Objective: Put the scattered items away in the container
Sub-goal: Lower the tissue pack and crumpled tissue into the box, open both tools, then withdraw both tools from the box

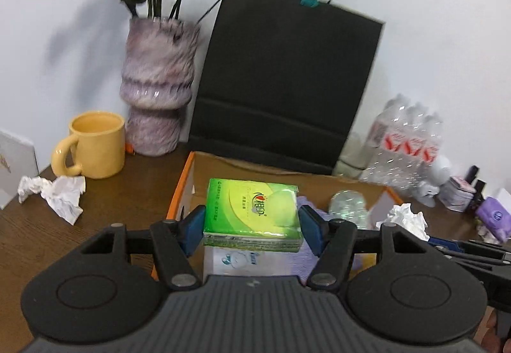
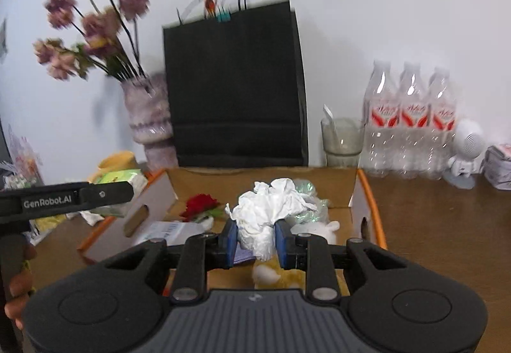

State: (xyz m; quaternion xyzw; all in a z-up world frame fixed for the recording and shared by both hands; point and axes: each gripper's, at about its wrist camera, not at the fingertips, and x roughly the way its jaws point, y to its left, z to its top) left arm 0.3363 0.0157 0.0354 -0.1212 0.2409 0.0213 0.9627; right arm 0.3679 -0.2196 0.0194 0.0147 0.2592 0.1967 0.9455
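The left gripper (image 1: 252, 226) was clamped on one green tissue pack (image 1: 254, 211), its blue pads pressed against the pack's two sides, and it held the pack above the open cardboard box (image 1: 183, 180). The right gripper (image 2: 255, 239) was clenched on one wad of crumpled white paper (image 2: 271, 209), also held over the box (image 2: 367, 190).

Inside the box lay one red flower (image 2: 201, 204), a crushed clear bottle (image 1: 346, 203), a white packet (image 1: 234, 260) under the green pack, something purple (image 1: 306, 254) and a yellow and white fuzzy thing (image 2: 274, 278); what the last two were could not be told.

On the brown table (image 1: 121, 193) left of the box, two crumpled white papers (image 1: 52, 191) lay just beside one yellow mug (image 1: 95, 145). One purple-streaked vase (image 1: 158, 88) of pink flowers stood behind the mug, next to one black paper bag (image 1: 284, 81) against the wall. To the right stood one shrink-wrapped pack with three water bottles (image 2: 412, 123) showing, one glass (image 2: 341, 139) and one small white figure (image 2: 464, 151).
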